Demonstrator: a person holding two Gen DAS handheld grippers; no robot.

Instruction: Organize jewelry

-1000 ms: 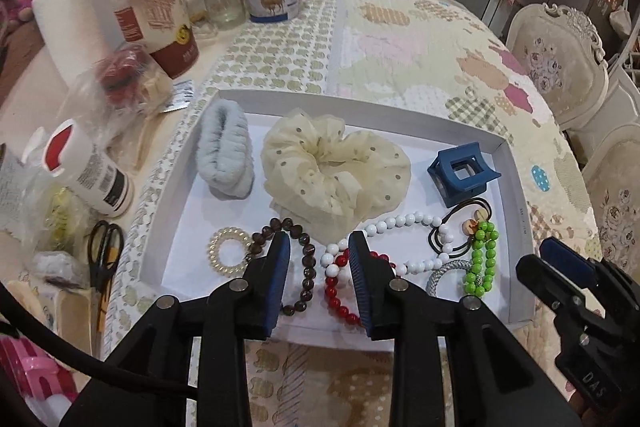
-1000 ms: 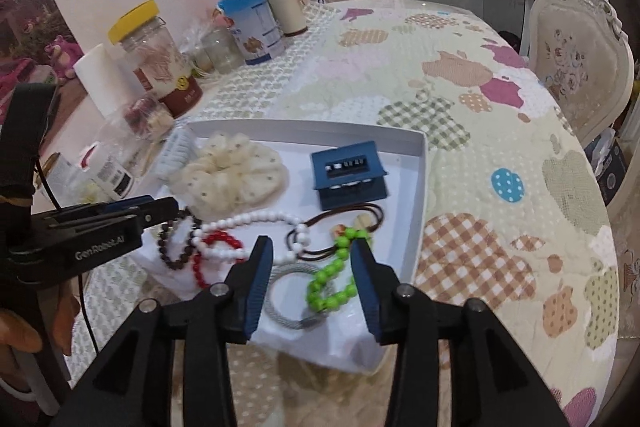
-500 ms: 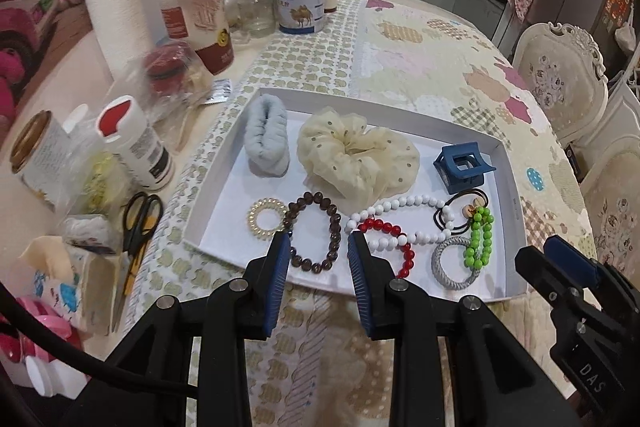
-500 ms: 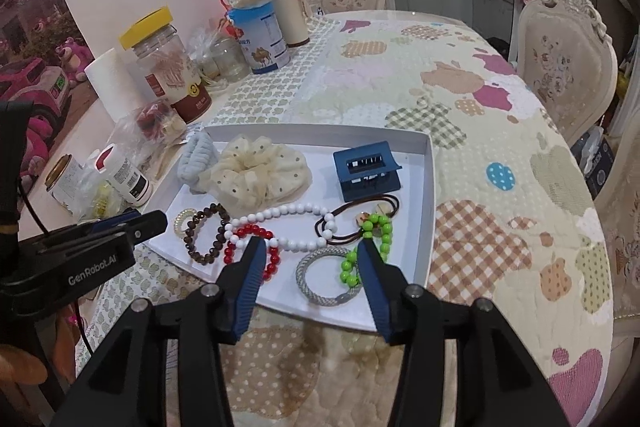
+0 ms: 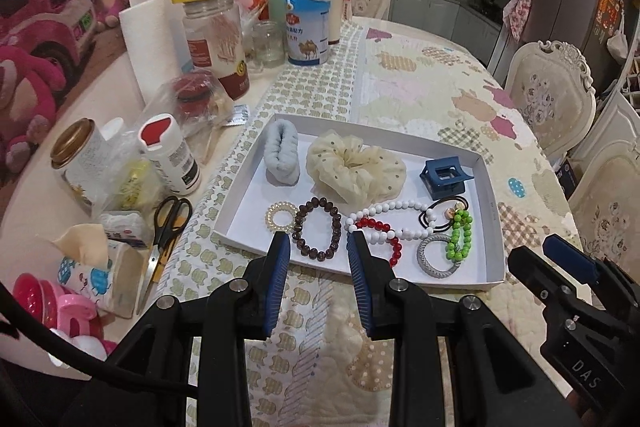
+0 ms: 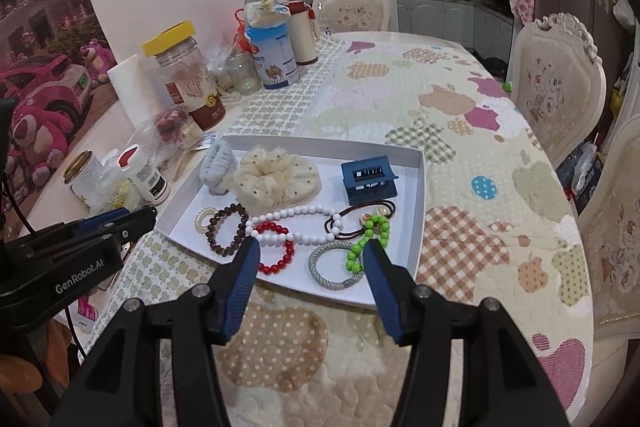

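A white tray [image 5: 490, 211] [image 6: 420, 203] lies on the quilted table. In it are a cream scrunchie [image 5: 352, 167] [image 6: 276, 177], a grey-blue scrunchie [image 5: 282, 151], a blue claw clip [image 5: 442, 177] [image 6: 368, 179], a brown bead bracelet [image 5: 318, 233] [image 6: 226, 231], a white bead necklace [image 5: 396, 211], a red bead bracelet [image 6: 280, 251], a green bead bracelet [image 5: 458, 237] [image 6: 366, 241], a grey ring [image 5: 438, 255] and black hair ties [image 5: 444, 209]. My left gripper [image 5: 318, 241] hangs open and empty above the tray's near edge. My right gripper [image 6: 310, 247], jaws opening, holds nothing.
Jars, a paper roll, a milk-powder tin [image 5: 306, 29], bottles, scissors [image 5: 164, 231] and tissue packs crowd the table's left side. Ornate chairs [image 6: 556, 87] stand on the right. The patterned cloth stretches beyond the tray.
Both grippers have pulled back and up from the tray, so it looks smaller and farther. The right jaws have spread wider; the left jaws keep the same gap.
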